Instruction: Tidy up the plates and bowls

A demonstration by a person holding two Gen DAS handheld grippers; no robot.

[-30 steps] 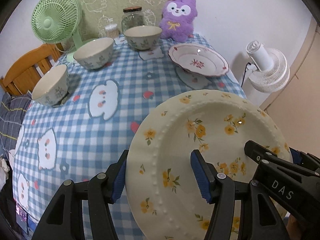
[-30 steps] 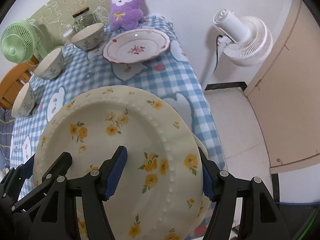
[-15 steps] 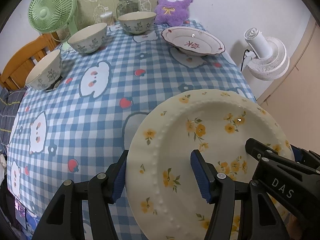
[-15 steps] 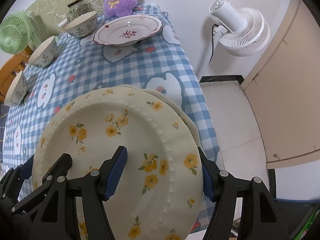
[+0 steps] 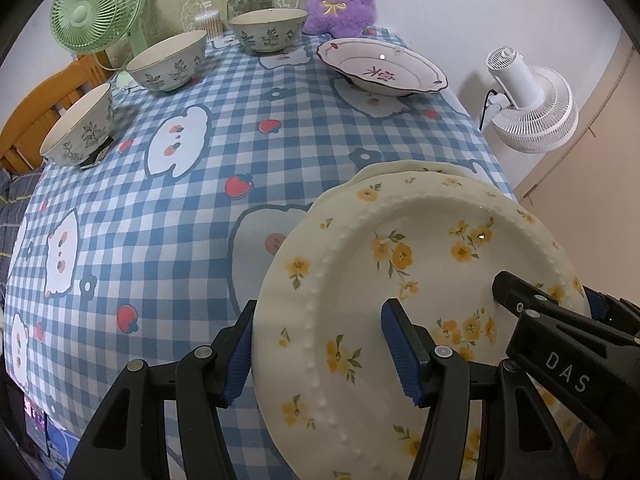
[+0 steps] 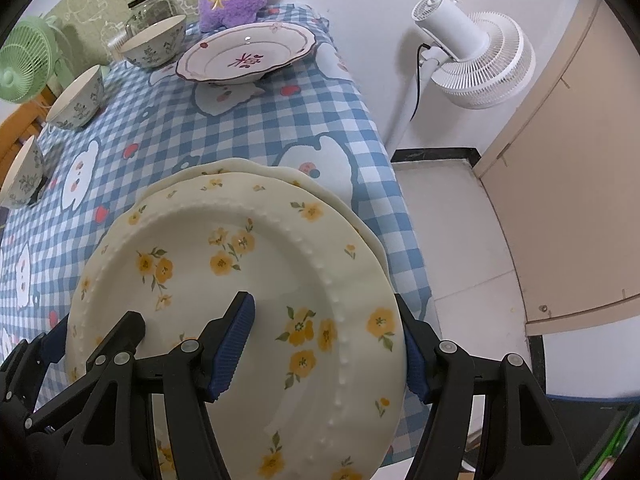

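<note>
The left gripper is clamped on the left rim of the yellow-flowered plate, one blue pad under the edge and one on the inner face, while the right gripper grips the opposite rim of the same plate in the same way, so the plate is carried between the two, tilted and low over the near right corner of the table with its blue checked cloth. Directly beneath it a second cream plate lies on the cloth, its scalloped rim peeking out at the far side; whether the two already touch cannot be told. The step in hand looks like stacking the flowered plate onto this one. The next move, as I judge it, calls for levelling the plate, centring it over the lower rim, settling it gently, then opening both pairs of jaws together so it does not tip off the table edge. Farther off wait the red-patterned plate near the far right, and three bowls spaced along the far left side, likely to be nested afterwards
</note>
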